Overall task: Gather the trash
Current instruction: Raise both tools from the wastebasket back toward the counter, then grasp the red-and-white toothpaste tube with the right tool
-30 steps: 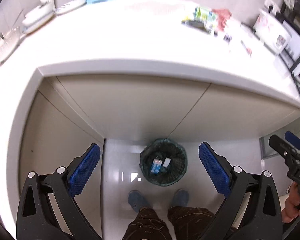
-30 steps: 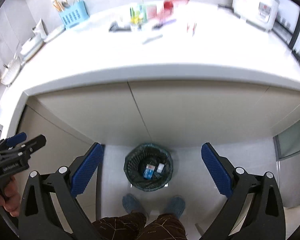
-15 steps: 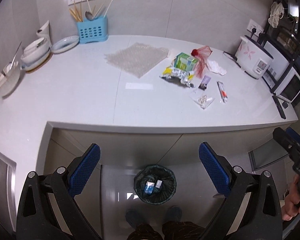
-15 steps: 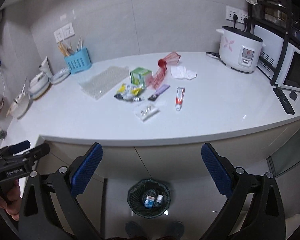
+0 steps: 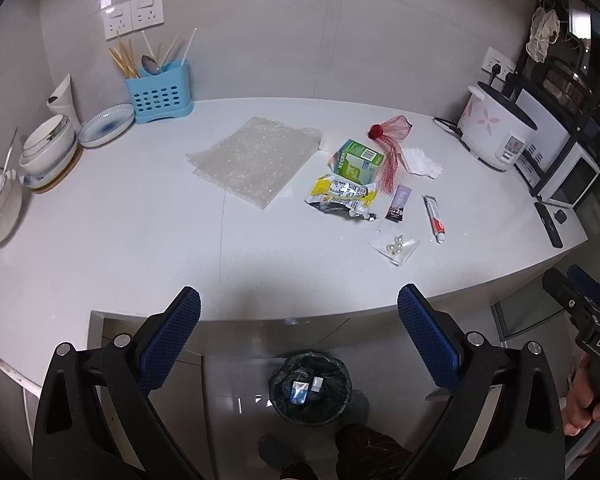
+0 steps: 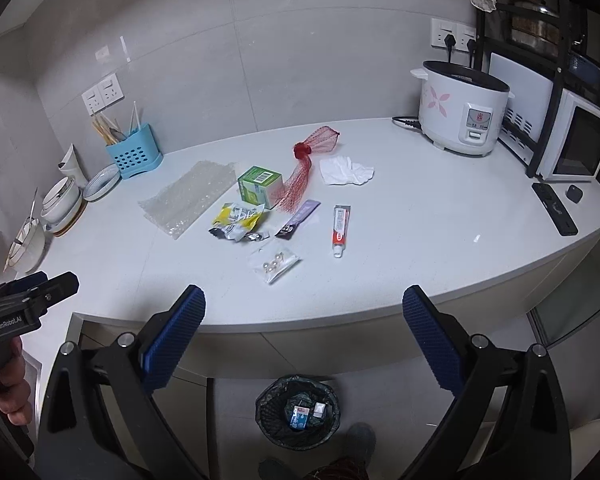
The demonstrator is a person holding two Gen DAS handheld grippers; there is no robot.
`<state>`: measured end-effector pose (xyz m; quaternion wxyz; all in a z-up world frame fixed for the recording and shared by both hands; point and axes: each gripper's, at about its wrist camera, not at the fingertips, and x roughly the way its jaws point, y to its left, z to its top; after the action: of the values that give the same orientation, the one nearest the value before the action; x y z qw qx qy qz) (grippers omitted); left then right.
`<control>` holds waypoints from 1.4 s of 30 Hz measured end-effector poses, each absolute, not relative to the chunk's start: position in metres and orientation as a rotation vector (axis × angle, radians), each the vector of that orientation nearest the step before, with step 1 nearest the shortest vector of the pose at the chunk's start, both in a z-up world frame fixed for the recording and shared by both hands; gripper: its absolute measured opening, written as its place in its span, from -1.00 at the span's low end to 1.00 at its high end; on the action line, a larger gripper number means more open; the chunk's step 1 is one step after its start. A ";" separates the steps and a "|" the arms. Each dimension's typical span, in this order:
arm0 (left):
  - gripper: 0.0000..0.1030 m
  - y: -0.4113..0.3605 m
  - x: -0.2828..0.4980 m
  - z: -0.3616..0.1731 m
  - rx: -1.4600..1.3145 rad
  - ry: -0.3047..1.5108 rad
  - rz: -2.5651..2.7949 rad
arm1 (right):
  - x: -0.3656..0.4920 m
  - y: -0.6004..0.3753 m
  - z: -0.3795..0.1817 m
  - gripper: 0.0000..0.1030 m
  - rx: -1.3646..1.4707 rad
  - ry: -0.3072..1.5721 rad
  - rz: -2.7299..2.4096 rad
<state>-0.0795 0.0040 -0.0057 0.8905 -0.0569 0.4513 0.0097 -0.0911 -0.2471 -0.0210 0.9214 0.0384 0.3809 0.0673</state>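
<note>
You've got a couple of small boxes in the bin [image 6: 298, 412] on the floor already. Most trash is on the bench [image 5: 140, 240]: bubble wrap [image 5: 252, 156], green box [image 5: 356, 162], yellow wrapper [image 5: 342, 196], tube [image 5: 434, 218]. Both hand-held grippers [image 5: 298, 334] [image 6: 304, 336] are spread wide, empty.

1. Grey tiled wall [image 6: 284, 60] carried white sockets [image 5: 134, 20].
2. White curved counter [image 5: 120, 240] sat over pale cabinets [image 6: 340, 356].
3. Floor [image 5: 236, 396] was glossy grey tile.
4. Black rack [image 6: 556, 80] stood at right.
</note>
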 end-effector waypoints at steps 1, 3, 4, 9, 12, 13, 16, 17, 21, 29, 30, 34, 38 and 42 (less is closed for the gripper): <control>0.88 0.000 -0.072 -0.007 -0.110 0.937 0.019 | -0.084 -0.249 -0.023 0.84 0.079 0.786 0.138; 0.88 -0.007 -0.059 -0.012 -0.092 0.938 0.020 | -0.067 -0.254 -0.029 0.85 0.077 0.796 0.136; 0.88 -0.010 -0.052 -0.014 -0.088 0.941 0.021 | -0.057 -0.256 -0.033 0.85 0.076 0.802 0.136; 0.88 -0.025 -0.010 -0.031 -0.093 0.985 0.034 | -0.003 -0.266 -0.050 0.85 0.073 0.872 0.142; 0.88 -0.032 0.012 -0.043 -0.073 1.000 0.043 | 0.030 -0.267 -0.059 0.84 0.041 0.896 0.156; 0.88 -0.033 0.018 -0.048 -0.075 1.008 0.052 | 0.043 -0.268 -0.064 0.84 0.028 0.911 0.159; 0.88 -0.033 0.039 -0.065 -0.105 1.049 0.069 | 0.072 -0.271 -0.080 0.77 0.014 0.957 0.163; 0.88 -0.034 0.045 -0.071 -0.105 1.060 0.077 | 0.081 -0.272 -0.086 0.73 0.010 0.974 0.160; 0.88 -0.040 0.067 -0.089 -0.101 1.109 0.106 | 0.119 -0.273 -0.117 0.55 0.005 1.068 0.157; 0.88 -0.046 0.098 -0.104 -0.107 1.150 0.147 | 0.170 -0.259 -0.160 0.19 0.000 1.209 0.142; 0.88 -0.046 0.101 -0.105 -0.107 1.154 0.151 | 0.175 -0.258 -0.164 0.16 -0.004 1.230 0.137; 0.88 -0.047 0.113 -0.109 -0.108 1.163 0.165 | 0.187 -0.255 -0.177 -0.11 -0.017 1.287 0.121; 0.88 -0.048 0.122 -0.114 -0.107 1.172 0.172 | 0.189 -0.248 -0.184 -0.35 -0.087 1.301 0.105; 0.88 -0.050 0.130 -0.116 -0.098 1.181 0.169 | 0.189 -0.243 -0.185 -0.57 -0.102 1.310 0.135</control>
<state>0.1304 -0.0504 -0.1155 0.8262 -0.0463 0.5559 0.0794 0.1886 -0.2428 -0.1850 0.7896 -0.0476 0.6085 0.0627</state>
